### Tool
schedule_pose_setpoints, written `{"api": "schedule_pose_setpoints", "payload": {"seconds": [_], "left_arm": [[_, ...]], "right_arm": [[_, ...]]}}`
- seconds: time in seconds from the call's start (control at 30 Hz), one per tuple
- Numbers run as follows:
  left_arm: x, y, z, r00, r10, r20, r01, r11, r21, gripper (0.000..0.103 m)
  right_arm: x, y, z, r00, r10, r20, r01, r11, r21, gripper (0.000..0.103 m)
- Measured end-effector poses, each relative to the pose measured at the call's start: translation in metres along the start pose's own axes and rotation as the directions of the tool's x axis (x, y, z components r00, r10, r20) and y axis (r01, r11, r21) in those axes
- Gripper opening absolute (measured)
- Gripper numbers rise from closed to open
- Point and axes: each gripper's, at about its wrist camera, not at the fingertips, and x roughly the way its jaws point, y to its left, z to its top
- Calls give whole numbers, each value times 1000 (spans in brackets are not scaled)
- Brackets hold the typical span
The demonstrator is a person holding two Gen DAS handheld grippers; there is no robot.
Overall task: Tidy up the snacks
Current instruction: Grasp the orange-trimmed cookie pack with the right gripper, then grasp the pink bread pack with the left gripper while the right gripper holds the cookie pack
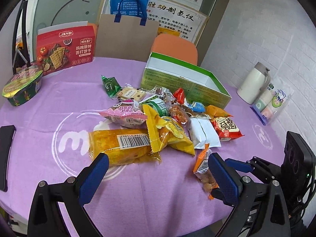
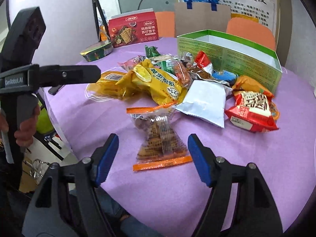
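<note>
A heap of snack packets (image 1: 167, 118) lies mid-table on the purple cloth (image 1: 138, 193), in front of an open, empty green box (image 1: 187, 83). My left gripper (image 1: 158, 169) is open just short of a long yellow barcoded pack (image 1: 122, 146), holding nothing. A small clear packet with orange seals (image 2: 160, 140) lies apart from the heap, nearer me. My right gripper (image 2: 154, 156) straddles it, open, with its pads (image 2: 107, 154) clear of the wrapper. In the left wrist view that same packet (image 1: 203, 167) lies just outside my left gripper's right finger.
A red cracker box (image 1: 65, 47) and a foil-lidded noodle bowl (image 1: 21, 88) stand at the back left. A white flask (image 1: 252, 83) and a sleeve of paper cups (image 1: 272, 102) sit at the right edge. A black flat device (image 1: 6, 154) lies left. Orange chairs (image 1: 175, 47) stand behind.
</note>
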Motion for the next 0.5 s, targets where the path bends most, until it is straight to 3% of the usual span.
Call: {"api": "schedule_pose_setpoints", "payload": {"seconds": [0.07,0.1,0.13,0.2,0.4,0.5], "left_arm": [[0,1,1,1000,2,-1,-2,1000,0,102],[0,1,1,1000,2,-1,-2,1000,2,102],[1,1,2,1000,4,-3,-4,1000,4,102],[3,-1,5,1000,0,-5,0,1000,14,102],[12,-5,19,1000,-13,-2,13,998,59,101],[15,2,33,999,35,20,-36,997,65,101]], "right_arm": [[8,1,1,1000,-9,-14,9,1000,-5,68],[10,-1,1,1000,-5,-24,5,1000,11,59],[9,-4,0,1000,-10,-22,11,1000,26,42],[3,-13,-4,1000,12,-14,-11,996,88,41],[-30,-38,-22,998,-61,31,54,977,204,39],[-34,-44,-25,996,-86,23,79,972,223,39]]}}
